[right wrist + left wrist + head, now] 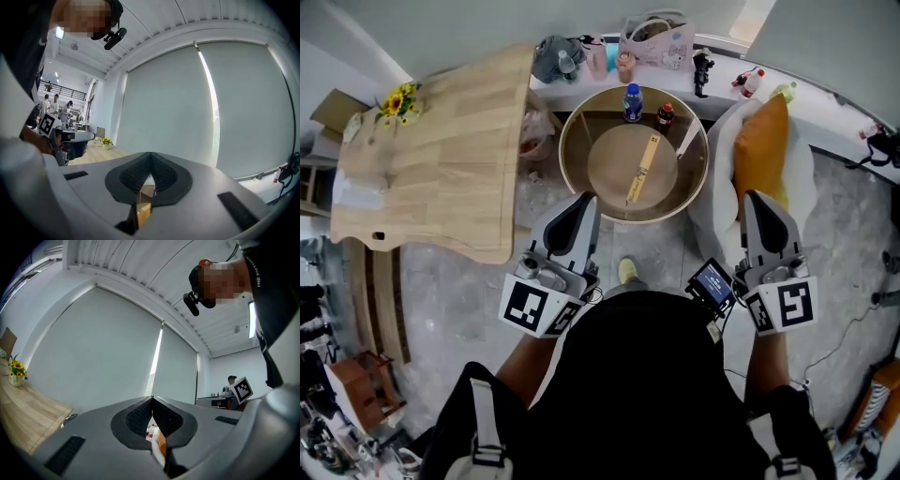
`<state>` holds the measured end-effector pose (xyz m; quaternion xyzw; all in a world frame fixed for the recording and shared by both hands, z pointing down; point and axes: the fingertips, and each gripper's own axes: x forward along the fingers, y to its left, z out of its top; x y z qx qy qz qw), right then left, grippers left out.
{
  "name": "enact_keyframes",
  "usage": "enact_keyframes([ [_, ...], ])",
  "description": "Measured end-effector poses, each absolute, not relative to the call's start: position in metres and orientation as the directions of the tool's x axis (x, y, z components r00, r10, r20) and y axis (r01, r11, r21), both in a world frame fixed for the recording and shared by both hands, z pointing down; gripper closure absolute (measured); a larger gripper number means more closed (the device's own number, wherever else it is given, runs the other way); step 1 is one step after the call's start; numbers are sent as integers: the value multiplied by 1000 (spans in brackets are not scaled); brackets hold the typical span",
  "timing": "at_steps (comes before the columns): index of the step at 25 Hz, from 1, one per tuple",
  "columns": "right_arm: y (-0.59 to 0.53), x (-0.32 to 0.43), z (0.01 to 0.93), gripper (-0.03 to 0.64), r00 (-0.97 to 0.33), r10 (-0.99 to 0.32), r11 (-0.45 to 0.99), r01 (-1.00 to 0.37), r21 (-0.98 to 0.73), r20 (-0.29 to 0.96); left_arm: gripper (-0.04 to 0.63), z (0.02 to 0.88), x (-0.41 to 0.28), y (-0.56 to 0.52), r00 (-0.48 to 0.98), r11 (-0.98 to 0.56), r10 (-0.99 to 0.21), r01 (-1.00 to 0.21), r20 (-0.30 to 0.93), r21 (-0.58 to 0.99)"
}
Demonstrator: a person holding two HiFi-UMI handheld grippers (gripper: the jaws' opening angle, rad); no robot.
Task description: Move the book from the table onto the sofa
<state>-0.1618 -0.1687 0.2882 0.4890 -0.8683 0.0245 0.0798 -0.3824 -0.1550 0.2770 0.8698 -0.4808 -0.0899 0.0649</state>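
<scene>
Found a wooden table [441, 141] off to the left of the left gripper [583, 200], with sunflowers [397, 98] at its far end. Read that gripper's fingers as pressed together on nothing. Made out, ahead of and between the two sets of fingertips, a round table [609, 164] bearing a narrow yellowish thing, taken for the book [642, 169] but too thin and small to tell for sure, with a blue bottle [632, 101] beyond it. Read the right gripper [757, 198] as likewise closed and empty. Glimpsed the sofa [717, 202] just ahead of the right fingertips, partly hidden by an orange cushion [761, 150] and by that gripper.
</scene>
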Motion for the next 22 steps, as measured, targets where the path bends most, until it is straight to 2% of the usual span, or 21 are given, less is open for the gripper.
enact_keyframes([
  [10, -176, -174, 290, 607, -502, -847, 515, -857, 34, 174, 581, 274, -389, -166, 531, -544, -839, -808, -123, 224],
  [22, -173, -181, 294, 607, -519, -840, 531, -846, 44, 158, 581, 285, -393, -164, 515, -521, -853, -825, -89, 218],
])
